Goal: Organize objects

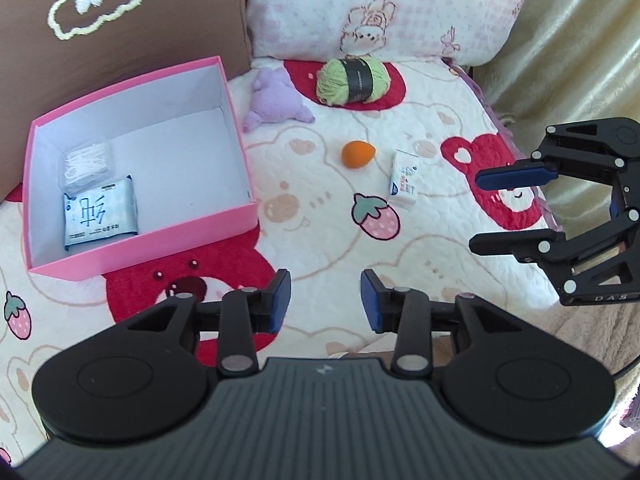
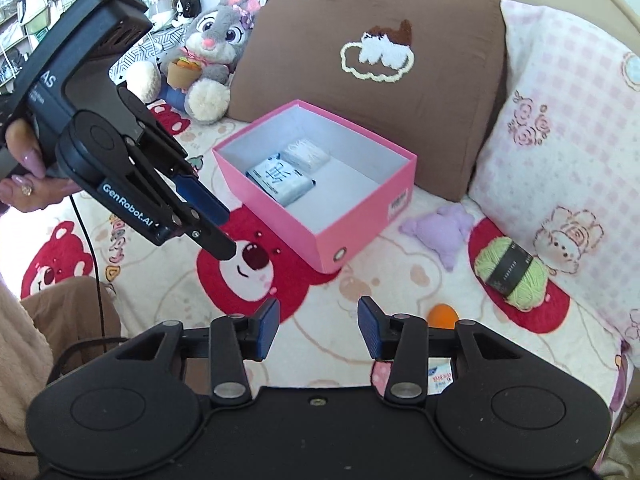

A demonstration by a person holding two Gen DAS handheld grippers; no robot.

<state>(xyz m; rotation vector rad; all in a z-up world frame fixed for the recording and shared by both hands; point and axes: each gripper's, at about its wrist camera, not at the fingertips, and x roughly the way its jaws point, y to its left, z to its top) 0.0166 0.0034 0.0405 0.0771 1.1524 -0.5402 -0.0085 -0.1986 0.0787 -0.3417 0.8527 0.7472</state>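
A pink box (image 1: 136,184) with a white inside stands open on a bed covered by a quilt (image 1: 328,240) printed with red bears and strawberries. In the box lie two things, touching each other in its left near corner as the left wrist view shows it: a blue-white tissue pack (image 1: 101,216) and, just beyond it, a clear packet of white swabs (image 1: 86,162).

Outside the box, to its right, four things rest on the quilt. A purple plush toy (image 1: 274,98) lies just beside the far right corner of the box. A green yarn ball (image 1: 354,80) with a dark band sits farther right, near the pink-white pillow (image 1: 380,4). Nearer, an orange egg-shaped sponge (image 1: 357,154) lies apart from a small white carton (image 1: 405,179), which is to its right. The print on the carton is too small to read.

The left gripper (image 1: 326,300) hovers over the quilt near the box, its fingers parted with nothing between them. The right gripper (image 2: 318,326) also has its fingers apart and empty; the sponge is just to the right of them. A hand (image 2: 24,176) holds the left gripper's handle. A brown pillow (image 2: 360,72) stands behind the box.
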